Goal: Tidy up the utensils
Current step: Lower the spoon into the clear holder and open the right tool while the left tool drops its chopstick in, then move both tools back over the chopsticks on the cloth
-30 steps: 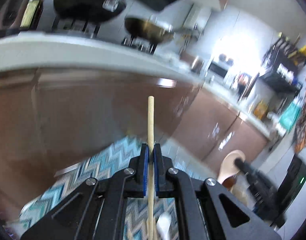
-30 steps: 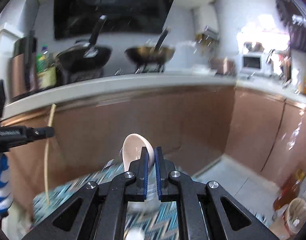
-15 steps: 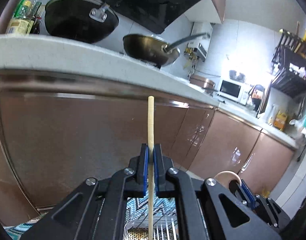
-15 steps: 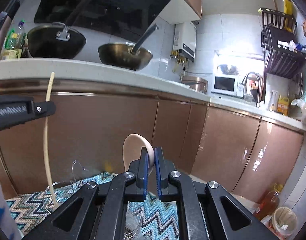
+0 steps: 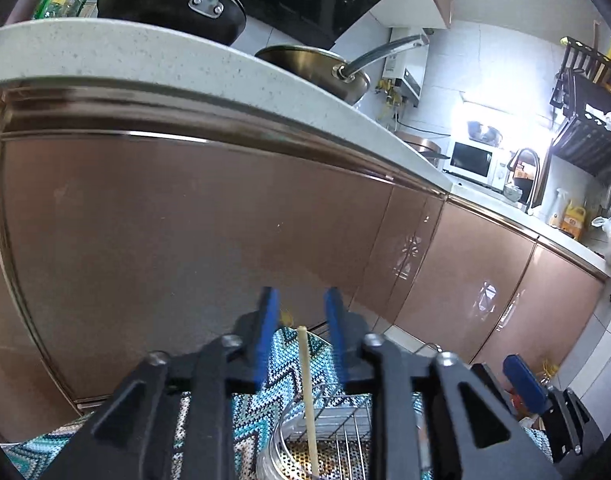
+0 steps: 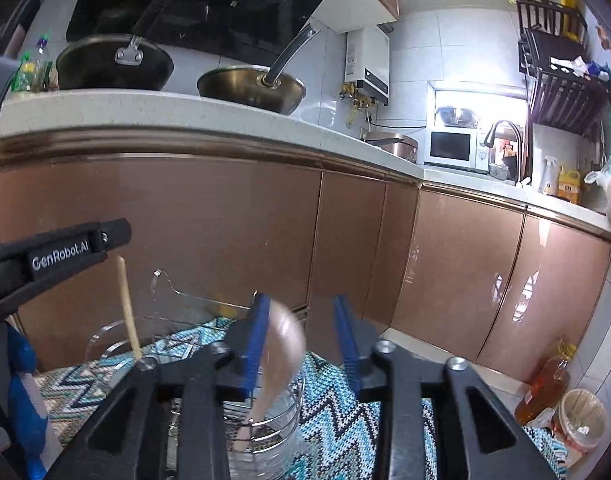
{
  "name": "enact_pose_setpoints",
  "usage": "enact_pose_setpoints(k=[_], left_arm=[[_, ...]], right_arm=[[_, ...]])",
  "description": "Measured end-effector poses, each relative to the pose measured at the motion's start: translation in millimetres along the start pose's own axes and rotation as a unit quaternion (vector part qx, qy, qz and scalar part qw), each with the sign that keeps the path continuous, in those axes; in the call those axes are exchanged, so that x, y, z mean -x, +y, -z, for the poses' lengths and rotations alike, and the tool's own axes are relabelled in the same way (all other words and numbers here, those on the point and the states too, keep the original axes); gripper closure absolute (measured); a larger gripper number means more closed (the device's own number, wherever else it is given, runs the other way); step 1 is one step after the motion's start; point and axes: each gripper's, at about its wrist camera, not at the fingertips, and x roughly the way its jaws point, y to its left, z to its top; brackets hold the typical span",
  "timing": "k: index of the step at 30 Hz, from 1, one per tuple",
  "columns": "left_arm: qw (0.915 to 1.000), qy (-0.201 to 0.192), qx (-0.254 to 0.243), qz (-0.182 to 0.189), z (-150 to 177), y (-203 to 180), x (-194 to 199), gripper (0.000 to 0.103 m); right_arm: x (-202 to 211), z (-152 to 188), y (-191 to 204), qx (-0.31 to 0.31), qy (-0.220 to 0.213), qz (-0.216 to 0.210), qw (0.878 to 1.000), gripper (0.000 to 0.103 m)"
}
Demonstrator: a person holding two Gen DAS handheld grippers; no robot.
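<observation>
Both grippers' jaws have just been opening. The left gripper [image 5: 301, 312] stands open, and the chopstick [image 5: 307, 392] stands free between its fingers, lower end in the wire utensil holder [image 5: 337, 432]. The right gripper [image 6: 301, 320] is open too; the blurred wooden spoon [image 6: 279, 356] sits loose in the near-right compartment [image 6: 273, 420].

One chopstick [image 5: 307, 380], one wooden spoon [image 6: 279, 356], blurred. One wire utensil holder [image 6: 265, 420] on one zigzag mat [image 6: 337, 420]. Two grippers: left gripper [image 5: 301, 320], right gripper [image 6: 301, 324]. Two pans on the surface [image 6: 145, 110]: one black pan [image 6: 113, 66], one brass pan [image 6: 251, 88]. One microwave [image 6: 451, 146].
</observation>
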Motion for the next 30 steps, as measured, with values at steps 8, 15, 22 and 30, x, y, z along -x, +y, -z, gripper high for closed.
enact_pose_setpoints(k=[8,15,22,30], left_arm=[[0.9998,-0.005,-0.014,-0.01,-20.7,10.3,57.5,0.058],[0.9987,-0.017,-0.031,-0.037,-35.5,26.1,135.0,0.048],[0.9989,-0.009,-0.018,-0.042,-29.2,39.9,209.5,0.046],[0.9997,0.024,0.002,-0.011,-0.8,52.3,269.3,0.046]], right_arm=[[50.3,-22.2,-10.7,-0.008,-0.007,-0.003,1.0,0.069],[116.2,-37.4,-24.4,-0.029,-0.009,-0.02,0.999,0.063],[184.1,-30.8,-33.1,-0.049,0.017,-0.038,0.998,0.061],[237.7,-6.2,-39.4,-0.072,0.058,-0.031,0.995,0.061]])
